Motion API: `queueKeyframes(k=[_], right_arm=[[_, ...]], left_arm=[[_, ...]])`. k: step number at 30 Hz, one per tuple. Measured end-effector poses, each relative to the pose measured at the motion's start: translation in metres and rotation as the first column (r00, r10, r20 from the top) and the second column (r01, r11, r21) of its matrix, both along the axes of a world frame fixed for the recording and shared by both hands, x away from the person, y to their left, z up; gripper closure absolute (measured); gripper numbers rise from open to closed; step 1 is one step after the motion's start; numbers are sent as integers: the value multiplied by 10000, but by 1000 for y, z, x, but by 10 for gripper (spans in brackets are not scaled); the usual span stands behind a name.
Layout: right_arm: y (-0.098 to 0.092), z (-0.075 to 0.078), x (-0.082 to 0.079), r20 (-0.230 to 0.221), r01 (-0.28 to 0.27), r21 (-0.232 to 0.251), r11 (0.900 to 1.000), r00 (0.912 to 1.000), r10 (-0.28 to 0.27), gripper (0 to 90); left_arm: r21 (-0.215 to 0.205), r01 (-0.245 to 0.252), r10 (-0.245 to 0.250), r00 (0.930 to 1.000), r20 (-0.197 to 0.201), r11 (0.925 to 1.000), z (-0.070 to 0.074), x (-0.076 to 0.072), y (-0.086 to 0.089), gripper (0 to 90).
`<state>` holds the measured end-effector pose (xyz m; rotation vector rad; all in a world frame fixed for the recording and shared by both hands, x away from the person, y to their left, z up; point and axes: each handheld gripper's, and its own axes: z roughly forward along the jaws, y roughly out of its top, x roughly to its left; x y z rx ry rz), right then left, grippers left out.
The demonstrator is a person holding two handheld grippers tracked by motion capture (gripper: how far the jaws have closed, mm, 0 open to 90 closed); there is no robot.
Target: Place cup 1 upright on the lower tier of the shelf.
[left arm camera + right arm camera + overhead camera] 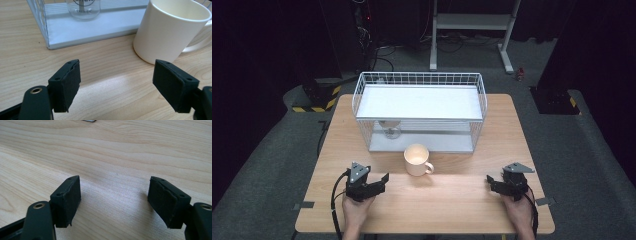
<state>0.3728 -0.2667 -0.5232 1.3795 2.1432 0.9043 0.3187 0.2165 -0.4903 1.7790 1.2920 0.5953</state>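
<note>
At the left of the table (pixel 332 210), the left gripper (pixel 379 184) rests low over the wood with its jaws spread apart and nothing between them, angled toward the cream mug (pixel 416 159). In the left gripper view the mug (pixel 170 30) stands upright just beyond the right-hand pad, apart from it, its handle turned away to the far side. Behind the mug sits the white wire rack (pixel 419 107), and a clear glass (pixel 391 129) stands on its lower shelf, close to the mug's line. The risk I see is a jaw clipping the mug's wall on the way in and shoving it back against the rack, or the smooth round side slipping out of a shallow pinch and tipping. A push too far could also knock the glass behind it. Over on the right, the right gripper (pixel 495 183) lies on bare wood, jaws likewise parted and empty, well apart from everything.
</note>
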Motion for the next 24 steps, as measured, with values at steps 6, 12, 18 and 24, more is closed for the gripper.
queueKeyframes(k=[6,12,18,24], right_arm=[[0,0,0,0,1,-1,10000,10000,-1,271],[0,0,0,-2,4,3,10000,10000,-4,271],[0,0,0,24,-33,-6,10000,10000,33,270],[0,0,0,21,-86,8,10000,10000,86,287]], left_arm=[[122,-124,126,9998,-155,9998,-7,-5,-1,229],[363,-375,389,9984,-400,9986,-19,-9,2,231],[742,-708,754,9953,-611,9947,-30,-1,3,243],[1264,-1034,1170,9875,-1057,9866,-37,9,4,250]])
